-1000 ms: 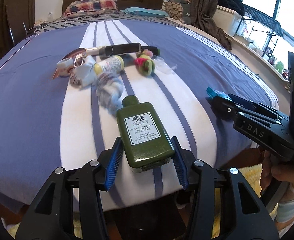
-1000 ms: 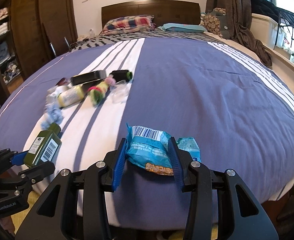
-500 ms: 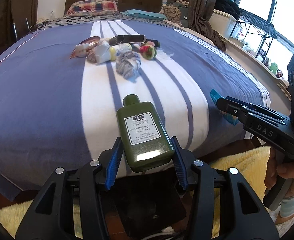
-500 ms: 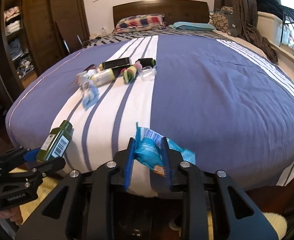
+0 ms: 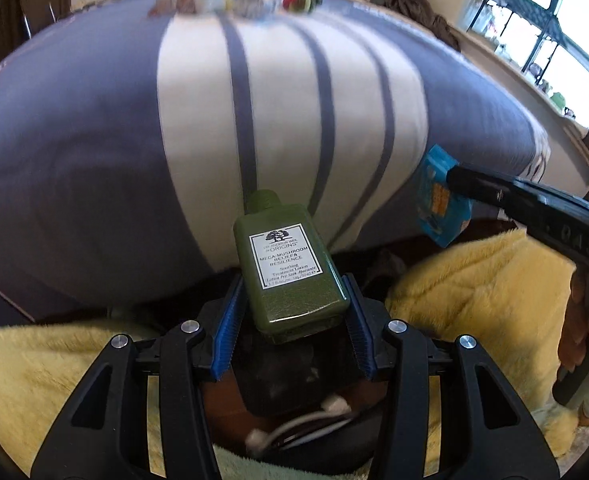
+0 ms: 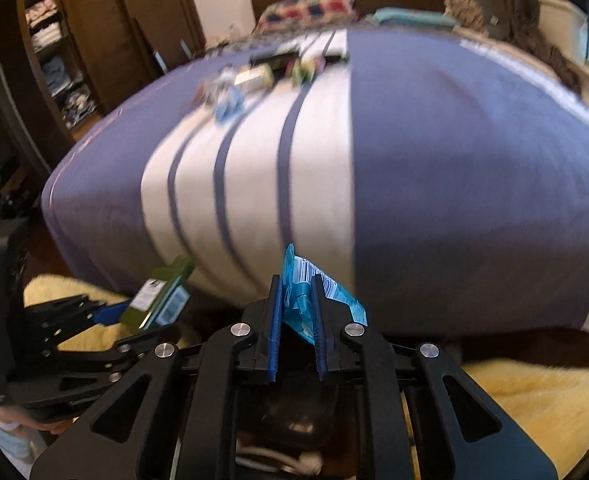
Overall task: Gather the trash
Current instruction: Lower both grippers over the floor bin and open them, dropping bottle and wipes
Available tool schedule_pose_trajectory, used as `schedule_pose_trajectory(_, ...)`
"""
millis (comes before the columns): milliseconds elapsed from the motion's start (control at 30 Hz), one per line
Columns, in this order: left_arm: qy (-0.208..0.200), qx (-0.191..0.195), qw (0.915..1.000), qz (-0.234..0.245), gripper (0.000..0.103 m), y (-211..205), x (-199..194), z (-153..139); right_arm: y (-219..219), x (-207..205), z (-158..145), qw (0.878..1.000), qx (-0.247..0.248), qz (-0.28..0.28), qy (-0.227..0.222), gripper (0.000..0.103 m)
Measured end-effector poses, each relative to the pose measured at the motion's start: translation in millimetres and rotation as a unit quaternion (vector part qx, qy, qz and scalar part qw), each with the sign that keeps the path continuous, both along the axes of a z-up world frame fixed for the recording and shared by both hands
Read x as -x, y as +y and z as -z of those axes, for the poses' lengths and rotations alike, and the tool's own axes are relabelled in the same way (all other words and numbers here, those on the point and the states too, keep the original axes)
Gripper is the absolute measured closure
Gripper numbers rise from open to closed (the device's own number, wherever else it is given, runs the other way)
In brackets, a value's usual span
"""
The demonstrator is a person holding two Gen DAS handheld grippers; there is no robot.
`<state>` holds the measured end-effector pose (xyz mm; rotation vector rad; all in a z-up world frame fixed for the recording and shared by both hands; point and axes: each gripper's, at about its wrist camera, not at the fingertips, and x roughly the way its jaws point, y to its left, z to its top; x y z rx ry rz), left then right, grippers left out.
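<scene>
Left claw [image 5: 290, 320] clamped on the base of a green lotion bottle [image 5: 288, 264], low centre of the left wrist view, cap end pointing up toward the bed [image 5: 94, 140]. Bottle gripped only at its bottom end, most of its length sticking out past the blue pads, so likely to pivot or slide out on a jerk or a tilt. Same bottle seen at lower left of the right wrist view, lifted clear of the mattress edge.

Right claw [image 6: 298, 320] pinched nearly fully together on a blue snack wrapper [image 6: 314, 292], low centre of that view; jaws just closed further, the crumpled film squeezed between them. Thin, slick film held by a fold only, loose corner hanging to the right; could slip free or tear if swung fast.

Dark opening directly beneath both claws, bottom centre of each view, with white cables [image 5: 306, 424] lying in it; cannot tell whether a bin. Yellow fluffy rug [image 5: 474, 280] on either side. Early release or poor aim likely to drop bottle or wrapper onto the rug or the cables.

More litter [image 6: 254, 76] in a blurred cluster at upper centre, far up the bed, well apart from both claws, not yet collected; both views smeared, so aim hard to judge
</scene>
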<state>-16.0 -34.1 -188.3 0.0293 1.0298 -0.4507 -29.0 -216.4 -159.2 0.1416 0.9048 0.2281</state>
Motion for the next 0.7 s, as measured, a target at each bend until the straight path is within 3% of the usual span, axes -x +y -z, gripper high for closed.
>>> schedule_pose_trajectory(400, 0.12, -0.025, 0.9924, 0.006, 0.057, -9, -8, 74, 28, -10, 81, 0.991, -0.04, -0.035, 0.12, 0.089)
schedule_pose_trajectory(700, 0.168, -0.027, 0.9854, 0.001, 0.057, -7, -14, 100, 34, -25, 105, 0.985, -0.055, -0.042, 0.161, 0.086)
